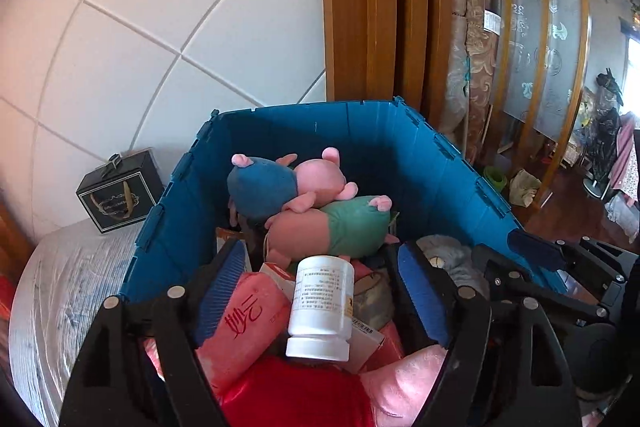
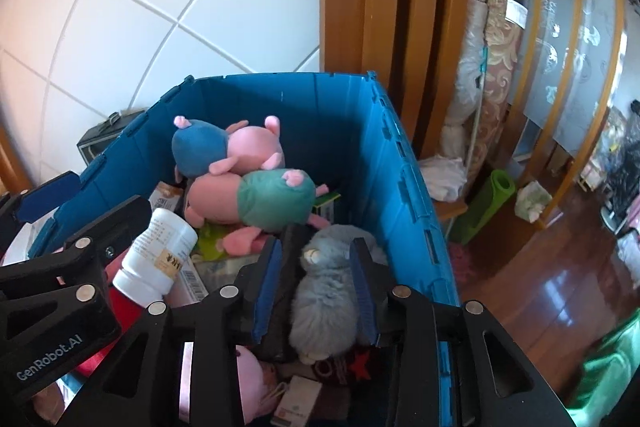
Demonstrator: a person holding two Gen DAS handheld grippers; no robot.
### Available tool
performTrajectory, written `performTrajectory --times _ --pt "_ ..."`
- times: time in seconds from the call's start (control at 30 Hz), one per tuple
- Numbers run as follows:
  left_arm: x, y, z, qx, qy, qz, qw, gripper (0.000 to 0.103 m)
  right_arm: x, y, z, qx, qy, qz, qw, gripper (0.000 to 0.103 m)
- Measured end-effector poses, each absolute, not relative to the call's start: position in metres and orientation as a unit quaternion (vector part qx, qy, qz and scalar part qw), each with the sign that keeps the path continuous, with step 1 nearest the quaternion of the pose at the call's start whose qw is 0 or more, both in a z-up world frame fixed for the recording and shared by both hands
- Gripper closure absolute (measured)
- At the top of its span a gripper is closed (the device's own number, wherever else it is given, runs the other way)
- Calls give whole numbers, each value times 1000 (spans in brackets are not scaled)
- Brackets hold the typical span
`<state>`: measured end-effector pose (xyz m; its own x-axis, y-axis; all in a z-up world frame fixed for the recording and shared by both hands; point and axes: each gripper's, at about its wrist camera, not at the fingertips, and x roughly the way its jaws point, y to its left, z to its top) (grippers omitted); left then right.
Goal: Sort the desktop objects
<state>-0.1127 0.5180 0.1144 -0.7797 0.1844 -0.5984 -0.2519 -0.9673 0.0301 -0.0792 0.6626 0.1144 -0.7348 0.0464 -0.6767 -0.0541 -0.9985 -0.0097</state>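
A blue plastic crate (image 1: 360, 131) (image 2: 320, 115) holds two pig plush toys, one in blue (image 1: 260, 187) and one in green (image 1: 352, 223), plus pink packets and boxes. My left gripper (image 1: 320, 251) hangs over the crate with its jaws wide apart. A white bottle (image 1: 320, 303) (image 2: 156, 259) lies cap-down on the pile between them, clear of both pads. My right gripper (image 2: 316, 243) straddles a grey furry plush (image 2: 324, 299) that rests in the crate. A dark gap shows beside its left pad.
A black gift box (image 1: 120, 195) stands on the pale table (image 1: 60, 287) left of the crate. A tiled wall and a wooden door frame (image 1: 380, 7) lie behind. Rolled carpets (image 2: 496, 67), a green mat (image 2: 488, 203) and wooden floor (image 2: 560, 287) are to the right.
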Motion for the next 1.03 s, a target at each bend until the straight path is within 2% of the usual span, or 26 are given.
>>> performTrajectory --times 0.03,0.07,0.1,0.13,0.17,0.2,0.27,0.5,1.03 --pt "-111 517 116 -315 54 941 112 24 -78 663 114 -364 3 931 23 63" --pt "-108 517 116 -319 52 940 111 24 -77 663 114 -365 1 931 17 48" --pt "-105 515 116 -322 49 939 108 24 -75 662 113 -368 -3 930 13 39" --pt "-102 513 117 -325 45 939 106 24 -73 661 113 -368 -8 930 12 22" --pt "-99 510 117 -329 40 938 103 24 -69 660 113 -365 -15 931 12 13" --pt "-96 508 117 -335 35 936 102 24 -66 658 113 -362 -20 932 12 11" --pt "-90 503 116 -340 31 934 105 24 -60 656 113 -362 -26 932 16 0" --pt "-52 498 123 -279 56 955 84 24 -42 651 116 -364 -29 931 11 0" --pt "-43 487 124 -295 32 948 116 24 -24 640 116 -362 -27 931 18 0"
